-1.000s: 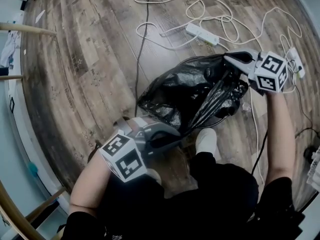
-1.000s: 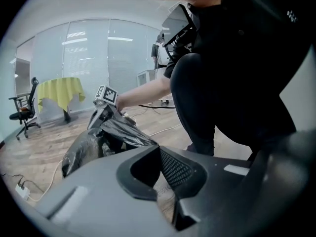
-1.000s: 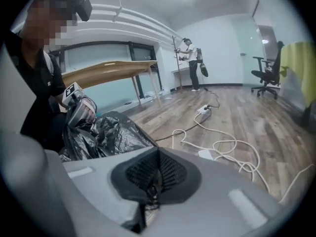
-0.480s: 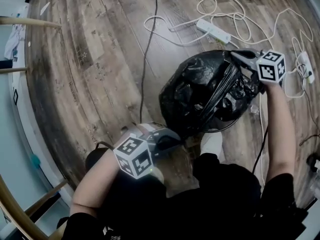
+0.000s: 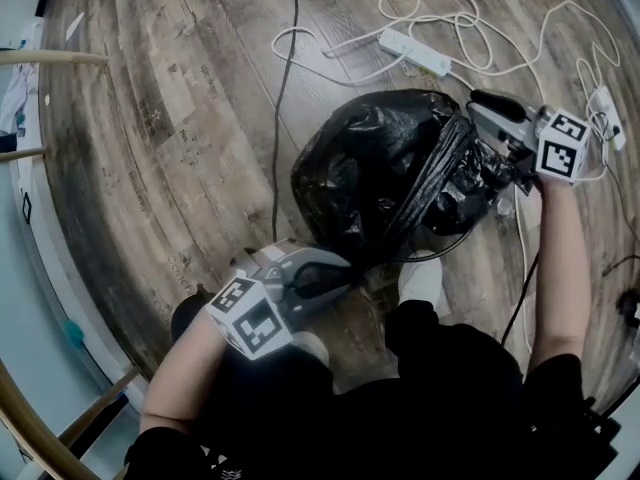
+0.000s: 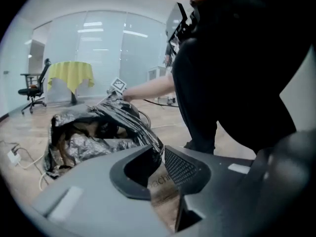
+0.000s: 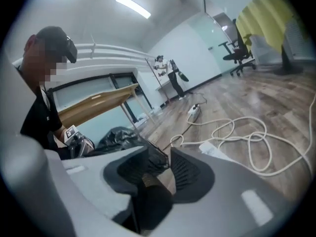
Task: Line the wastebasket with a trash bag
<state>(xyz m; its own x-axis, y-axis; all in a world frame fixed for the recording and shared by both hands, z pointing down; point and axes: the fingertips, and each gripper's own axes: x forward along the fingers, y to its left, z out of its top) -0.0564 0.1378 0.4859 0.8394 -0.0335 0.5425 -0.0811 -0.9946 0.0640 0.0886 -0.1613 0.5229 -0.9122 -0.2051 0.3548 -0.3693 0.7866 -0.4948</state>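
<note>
A black trash bag [image 5: 380,168] is bunched on the wooden floor, and the wastebasket is hidden under it. A taut strand of the bag runs from my left gripper [image 5: 340,268] at its near edge to my right gripper [image 5: 478,110] at its far right edge. Both grippers' jaws are opening. In the left gripper view the bag [image 6: 89,142] still has an edge in the narrow gap of the left gripper [image 6: 162,154]. In the right gripper view a flap of the bag [image 7: 118,135] lies between the parted jaws of the right gripper [image 7: 168,159].
A white power strip [image 5: 415,51] and looped white cables [image 5: 440,8] lie beyond the bag. A black cable [image 5: 283,98] runs down the floor to its left. The person's white shoe [image 5: 420,280] stands just below the bag. Wooden furniture legs [image 5: 50,58] border the left.
The bag has sunk and settled lower on the floor. My right gripper has rolled and drifted right; the left has dropped a little. Both pairs of jaws have parted.
</note>
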